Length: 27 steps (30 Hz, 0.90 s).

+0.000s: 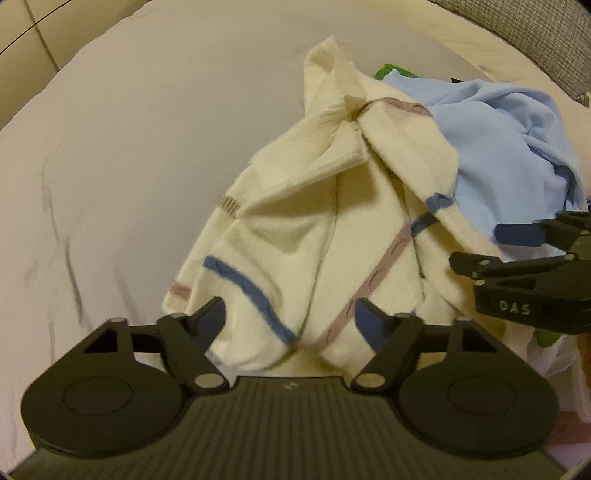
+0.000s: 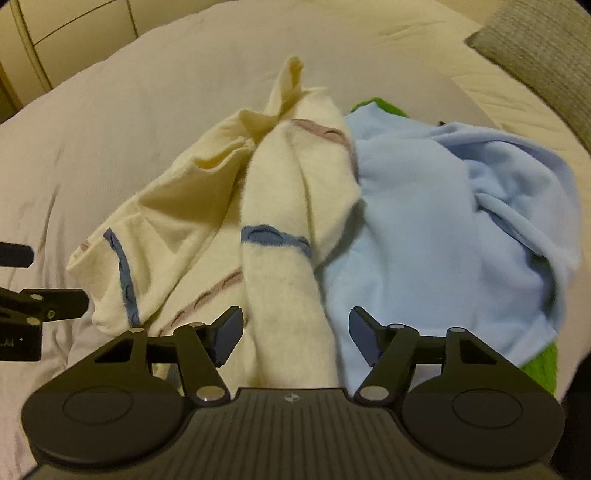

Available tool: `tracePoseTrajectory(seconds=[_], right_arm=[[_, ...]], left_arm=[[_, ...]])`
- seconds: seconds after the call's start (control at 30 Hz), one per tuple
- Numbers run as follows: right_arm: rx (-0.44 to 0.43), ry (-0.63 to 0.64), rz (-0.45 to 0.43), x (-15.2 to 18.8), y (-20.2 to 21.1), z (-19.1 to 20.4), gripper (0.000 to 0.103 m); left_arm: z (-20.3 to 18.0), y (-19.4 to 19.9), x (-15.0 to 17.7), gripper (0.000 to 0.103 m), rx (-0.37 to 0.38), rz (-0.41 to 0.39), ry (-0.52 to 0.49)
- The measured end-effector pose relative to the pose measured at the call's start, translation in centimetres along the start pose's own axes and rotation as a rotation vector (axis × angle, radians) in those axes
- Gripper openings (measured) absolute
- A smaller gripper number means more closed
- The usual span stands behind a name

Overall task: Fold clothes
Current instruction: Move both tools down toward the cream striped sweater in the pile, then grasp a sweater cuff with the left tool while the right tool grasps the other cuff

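Observation:
A crumpled cream towel [image 1: 325,229] with blue and mauve stripes lies on the bed, partly over a light blue garment [image 1: 491,140]. My left gripper [image 1: 290,319] stands open, pointing down at the towel's near edge, with towel cloth between its fingers but not pinched. My right gripper [image 2: 295,332] is open too, astride a rolled fold of the cream towel [image 2: 288,280], with the light blue garment [image 2: 436,229] just to the right of it. In the left wrist view the right gripper [image 1: 491,251] shows at the right edge; in the right wrist view the left gripper [image 2: 40,277] shows at the left edge.
A pale bedsheet [image 1: 129,166] covers the bed around the clothes. Green cloth [image 2: 539,365] peeks from under the blue garment. A grey cushion [image 2: 546,48] sits at the back right, and cream cupboard fronts [image 2: 55,33] stand beyond the bed at the back left.

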State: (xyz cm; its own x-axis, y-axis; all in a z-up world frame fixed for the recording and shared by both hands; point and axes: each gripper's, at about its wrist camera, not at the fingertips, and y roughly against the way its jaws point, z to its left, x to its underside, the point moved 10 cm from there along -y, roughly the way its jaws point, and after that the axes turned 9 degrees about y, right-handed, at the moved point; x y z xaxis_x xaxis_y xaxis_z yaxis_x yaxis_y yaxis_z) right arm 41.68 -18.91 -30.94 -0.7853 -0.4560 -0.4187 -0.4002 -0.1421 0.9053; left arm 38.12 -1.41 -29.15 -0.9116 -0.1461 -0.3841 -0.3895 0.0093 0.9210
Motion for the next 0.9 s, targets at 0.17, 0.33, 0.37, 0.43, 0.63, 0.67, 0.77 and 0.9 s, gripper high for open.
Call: tracePoseTrajectory(seconds=[0.17,0.33,0.37,0.43,0.63,0.67,0.77,0.9], right_arm=[[-0.010,-0.019,0.010,-0.3,-1.6,-0.7,0.019],[-0.034,-0.210,-0.022,0.5,-1.1,-4.4,0.009],[-0.023,-0.239,-0.022,0.8,-1.0,-5.2,0.009],[-0.024,-0.268,-0.015,1.2,-0.9,-6.2,0.009],[-0.003,-0.264,-0.015,-0.1,-0.8,-7.0,0.040],[0.004,-0.224,-0.042,-0.9,-0.5,-6.6,0.042],[-0.001,-0.123,-0.075,-3.3,-1.4,-5.2,0.044],[0.007,-0.033,-0.080,-5.6,-3.4,-4.3,0.049]], left_arm=[[-1.2,-1.7,-2.1,0.065,0.020,-0.042,-0.078],[-2.8,-3.4,-4.6,0.065,0.020,-0.096,-0.168],[-3.1,-3.6,-5.1,0.065,0.023,-0.106,-0.181],[-3.3,-3.7,-6.4,0.064,0.045,-0.131,-0.181],[-1.5,-4.3,-9.6,0.063,0.054,-0.167,-0.127],[-0.9,-4.9,-10.0,0.063,0.046,-0.160,-0.109],[0.4,-6.8,-10.3,0.065,0.040,-0.127,-0.061],[0.6,-10.3,-9.7,0.078,0.067,-0.069,-0.027]])
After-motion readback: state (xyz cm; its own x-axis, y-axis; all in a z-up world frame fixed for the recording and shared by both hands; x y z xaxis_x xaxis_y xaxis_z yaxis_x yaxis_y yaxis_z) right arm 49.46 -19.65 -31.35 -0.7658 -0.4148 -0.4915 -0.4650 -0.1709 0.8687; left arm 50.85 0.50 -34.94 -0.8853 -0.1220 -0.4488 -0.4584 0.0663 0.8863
